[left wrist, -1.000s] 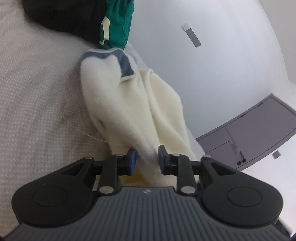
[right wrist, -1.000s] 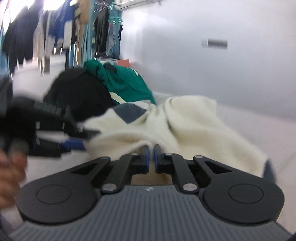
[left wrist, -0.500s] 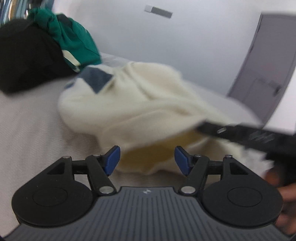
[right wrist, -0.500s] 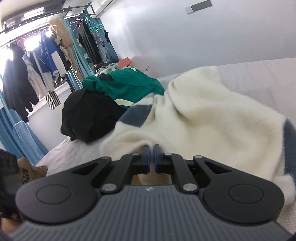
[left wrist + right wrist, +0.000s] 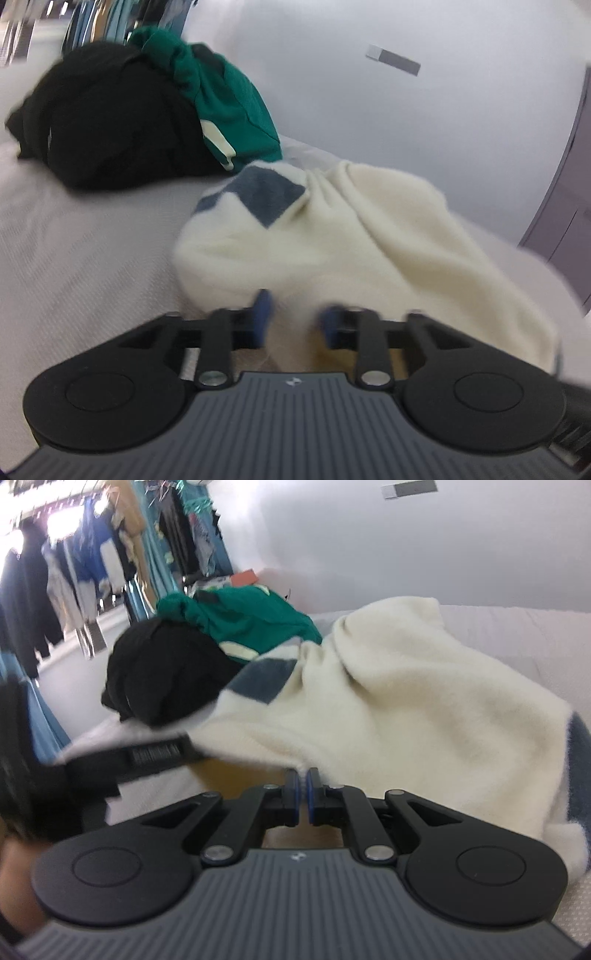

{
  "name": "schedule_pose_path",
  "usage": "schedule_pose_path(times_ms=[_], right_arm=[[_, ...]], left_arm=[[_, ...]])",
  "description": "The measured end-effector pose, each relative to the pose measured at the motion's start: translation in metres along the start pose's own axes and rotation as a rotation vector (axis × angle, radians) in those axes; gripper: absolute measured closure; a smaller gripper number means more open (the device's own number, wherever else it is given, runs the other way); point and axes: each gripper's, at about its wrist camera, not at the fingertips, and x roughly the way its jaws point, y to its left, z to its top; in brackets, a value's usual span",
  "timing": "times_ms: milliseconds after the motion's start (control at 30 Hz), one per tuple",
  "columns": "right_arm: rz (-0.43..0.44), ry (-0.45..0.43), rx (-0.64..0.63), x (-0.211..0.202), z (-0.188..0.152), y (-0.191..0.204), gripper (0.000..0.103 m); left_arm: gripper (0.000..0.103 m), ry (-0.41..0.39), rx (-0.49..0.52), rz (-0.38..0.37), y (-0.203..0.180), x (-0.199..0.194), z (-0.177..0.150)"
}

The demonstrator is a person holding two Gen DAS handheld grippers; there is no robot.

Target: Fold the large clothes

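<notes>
A cream fleece garment (image 5: 354, 240) with blue-grey patches lies bunched on the light bed cover (image 5: 74, 258). My left gripper (image 5: 295, 321) is at its near hem with fabric between the blue pads; the frame is blurred and the jaws stand part-way apart. My right gripper (image 5: 303, 794) is shut on the same garment's (image 5: 406, 709) lower edge. The left gripper also shows in the right wrist view (image 5: 147, 753), reaching into the hem at the left.
A black garment (image 5: 110, 122) and a green garment (image 5: 236, 99) are heaped at the far side of the bed. A white wall (image 5: 406, 110) stands behind and a grey cabinet (image 5: 565, 203) at the right. Clothes hang on a rack (image 5: 74, 572) at far left.
My left gripper let go of the fleece, opened wide, then moved in to the near hem with its jaws narrowing around fabric. My right gripper stayed shut on the edge.
</notes>
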Motion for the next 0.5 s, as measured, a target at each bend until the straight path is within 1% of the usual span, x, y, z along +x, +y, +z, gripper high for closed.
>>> schedule_pose_path(times_ms=[100, 133, 200, 233, 267, 333, 500], right_arm=[[-0.055, -0.006, -0.081, 0.004, -0.007, 0.014, 0.093], [-0.078, -0.006, -0.107, 0.006, -0.01, 0.018, 0.091], [-0.109, -0.002, -0.15, 0.01, -0.016, 0.025, 0.09], [-0.125, -0.001, -0.166, 0.012, -0.019, 0.028, 0.087], [-0.138, 0.003, -0.181, 0.014, -0.021, 0.031, 0.082], [-0.176, 0.015, -0.213, 0.018, -0.027, 0.036, 0.077], [-0.257, 0.044, -0.275, 0.022, -0.04, 0.044, 0.073]], left_arm=[[0.093, -0.026, -0.027, -0.039, 0.002, -0.011, 0.005], [0.094, -0.031, -0.041, -0.05, 0.002, -0.013, 0.007], [0.095, -0.043, -0.065, -0.074, 0.004, -0.019, 0.008], [0.095, -0.049, -0.071, -0.08, 0.005, -0.022, 0.008], [0.095, -0.053, -0.078, -0.084, 0.006, -0.024, 0.008], [0.095, -0.058, -0.1, -0.096, 0.009, -0.026, 0.009], [0.096, -0.081, -0.128, -0.125, 0.014, -0.036, 0.012]])
